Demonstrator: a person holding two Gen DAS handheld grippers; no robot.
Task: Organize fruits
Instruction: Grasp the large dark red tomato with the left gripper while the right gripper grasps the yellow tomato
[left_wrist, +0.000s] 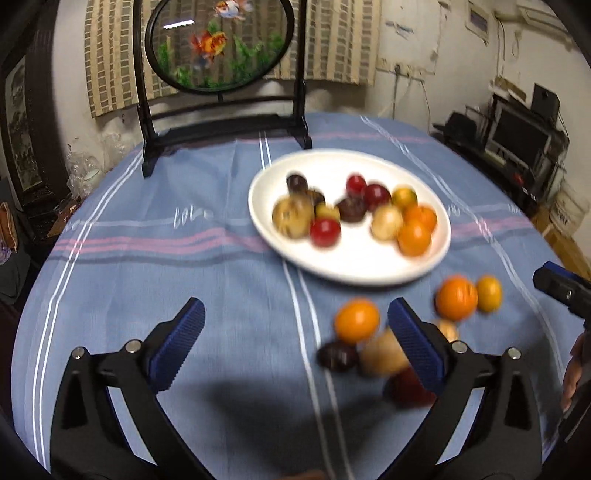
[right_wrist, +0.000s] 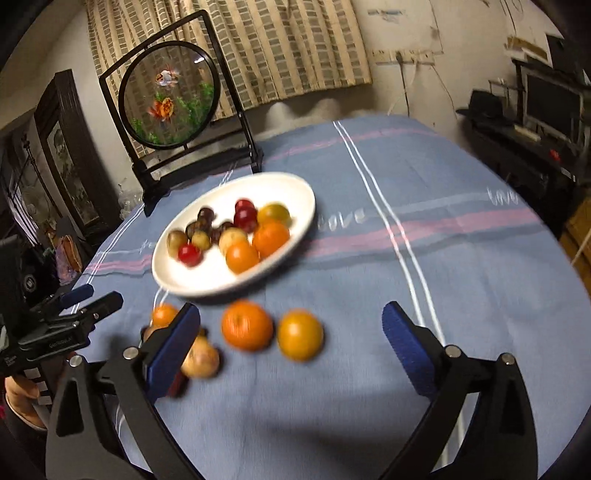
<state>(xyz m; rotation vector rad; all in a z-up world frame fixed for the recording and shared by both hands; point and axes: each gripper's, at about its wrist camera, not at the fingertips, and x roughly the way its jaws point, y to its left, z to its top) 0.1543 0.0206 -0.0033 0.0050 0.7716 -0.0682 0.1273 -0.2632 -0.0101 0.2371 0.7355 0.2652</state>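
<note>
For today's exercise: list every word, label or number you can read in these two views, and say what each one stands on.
"love": white script woven into the blue tablecloth, again near its right edge and left of the white plate.
Small white print on the left tongs body: too blurred to read.
Nothing else is legible.

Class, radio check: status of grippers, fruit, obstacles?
Left gripper open, empty. Right gripper open, empty. Plate part-filled; loose fruit on cloth. Nothing blocking.

peeling white wall (left_wrist: 424, 44), striped curtain (right_wrist: 288, 48), monitor (left_wrist: 521, 136) on dark shelf
</note>
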